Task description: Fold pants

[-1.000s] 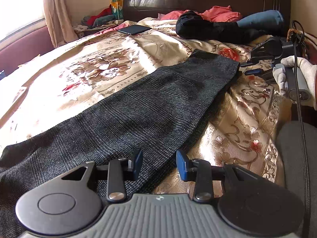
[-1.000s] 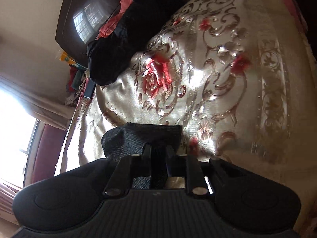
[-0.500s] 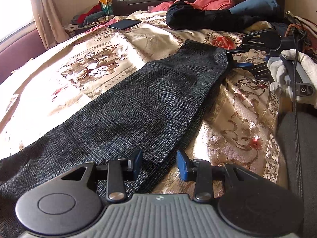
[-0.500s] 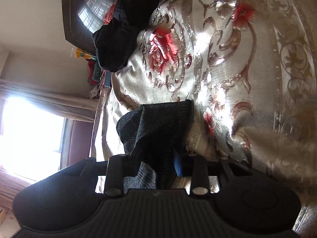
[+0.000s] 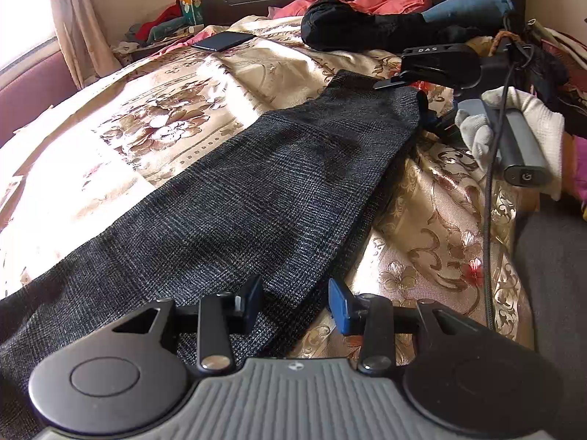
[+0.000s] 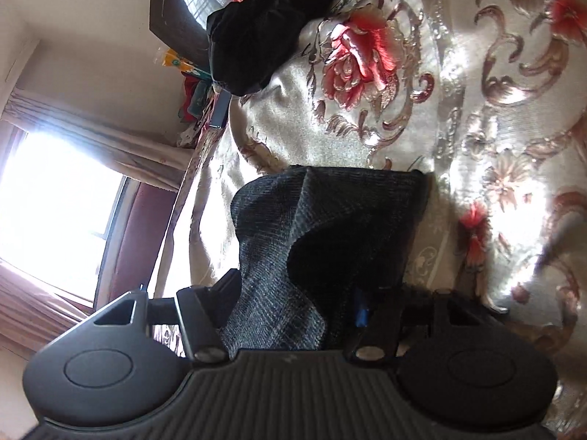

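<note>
Right gripper (image 6: 299,300) fingers just spread wider, no longer pinching the pants (image 5: 256,198), cloth end loose between them; left gripper (image 5: 295,302) fingers apart over the lower-centre hem; bare bed cover (image 5: 121,139) at upper left.

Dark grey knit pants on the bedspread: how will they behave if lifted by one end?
Likely floppy: the dark grey knit pants follow the floral satin bedspread and curl into a fold near the right gripper. Probably light. May slide easily; the bedspread looks glossy.
</note>
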`<control>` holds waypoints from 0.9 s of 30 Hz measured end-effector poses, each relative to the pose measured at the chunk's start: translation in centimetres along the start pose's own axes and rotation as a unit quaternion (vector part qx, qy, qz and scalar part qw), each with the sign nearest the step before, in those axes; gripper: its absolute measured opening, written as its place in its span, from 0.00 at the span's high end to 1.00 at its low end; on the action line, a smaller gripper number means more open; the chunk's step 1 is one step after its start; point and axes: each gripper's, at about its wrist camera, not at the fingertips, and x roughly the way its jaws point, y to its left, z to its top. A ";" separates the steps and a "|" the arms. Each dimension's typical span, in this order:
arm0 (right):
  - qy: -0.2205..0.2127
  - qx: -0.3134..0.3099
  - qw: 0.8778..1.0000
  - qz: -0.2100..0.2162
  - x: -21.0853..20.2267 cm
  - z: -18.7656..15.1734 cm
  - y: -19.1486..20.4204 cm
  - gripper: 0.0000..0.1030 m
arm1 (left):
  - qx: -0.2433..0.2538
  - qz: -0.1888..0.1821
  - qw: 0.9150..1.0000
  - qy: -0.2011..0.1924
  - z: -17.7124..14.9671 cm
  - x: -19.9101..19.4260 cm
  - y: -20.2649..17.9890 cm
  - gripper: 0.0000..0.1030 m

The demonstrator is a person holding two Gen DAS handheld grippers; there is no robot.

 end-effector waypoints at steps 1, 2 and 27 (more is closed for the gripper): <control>0.000 -0.012 1.000 -0.004 0.4 0.0 0.4 0.43 | 0.000 0.000 1.000 0.001 0.0 0.1 0.0 0.50; -0.003 -0.017 1.000 -0.009 0.8 0.0 0.6 0.58 | 0.001 0.001 1.000 0.001 0.1 0.1 -0.1 0.50; 0.065 -0.278 0.951 0.120 -0.6 -10.9 20.8 0.93 | -0.080 0.072 0.993 -0.053 -3.8 -10.0 6.6 0.49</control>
